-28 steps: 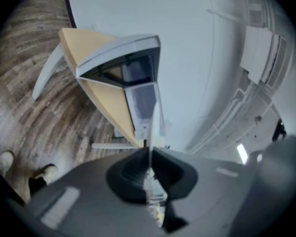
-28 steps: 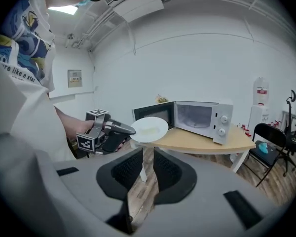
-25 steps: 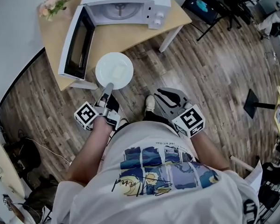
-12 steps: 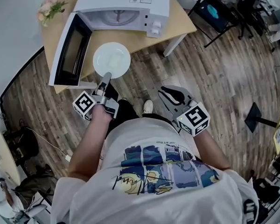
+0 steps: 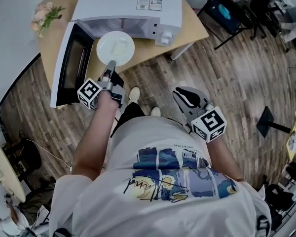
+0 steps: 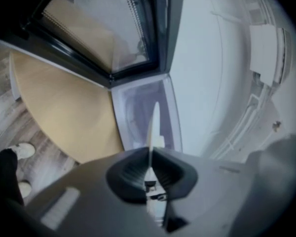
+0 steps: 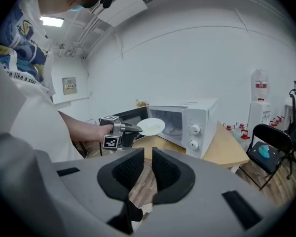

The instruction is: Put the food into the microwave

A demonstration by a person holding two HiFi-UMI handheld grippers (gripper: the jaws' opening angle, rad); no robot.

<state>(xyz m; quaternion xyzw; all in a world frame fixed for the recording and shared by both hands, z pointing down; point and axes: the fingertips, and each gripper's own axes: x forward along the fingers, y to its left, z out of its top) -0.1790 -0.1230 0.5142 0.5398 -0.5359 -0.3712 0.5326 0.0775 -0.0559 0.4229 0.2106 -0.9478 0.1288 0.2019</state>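
Observation:
A white plate [image 5: 115,47] with a pale piece of food [image 5: 120,48] on it hangs level just in front of the white microwave's [image 5: 138,4] open cavity [image 5: 119,26]. My left gripper [image 5: 111,66] is shut on the plate's near rim. In the left gripper view the plate [image 6: 153,125] shows edge-on between the pads of my left gripper [image 6: 150,153], with the cavity behind it. My right gripper [image 5: 185,94] hangs over the floor at the right, shut with nothing in it. The right gripper view shows that gripper [image 7: 148,153], the plate [image 7: 151,126] and the microwave [image 7: 187,120].
The microwave door [image 5: 69,65] stands swung open to the left, beside my left arm. The microwave sits on a wooden table [image 5: 190,26] with a flower bunch [image 5: 45,15] at its far left corner. A black chair [image 5: 221,8] stands on the wood floor at the right.
The person has stepped toward the table. My left gripper has carried the plate from over the table's front edge up to the mouth of the microwave. The right gripper has come along.

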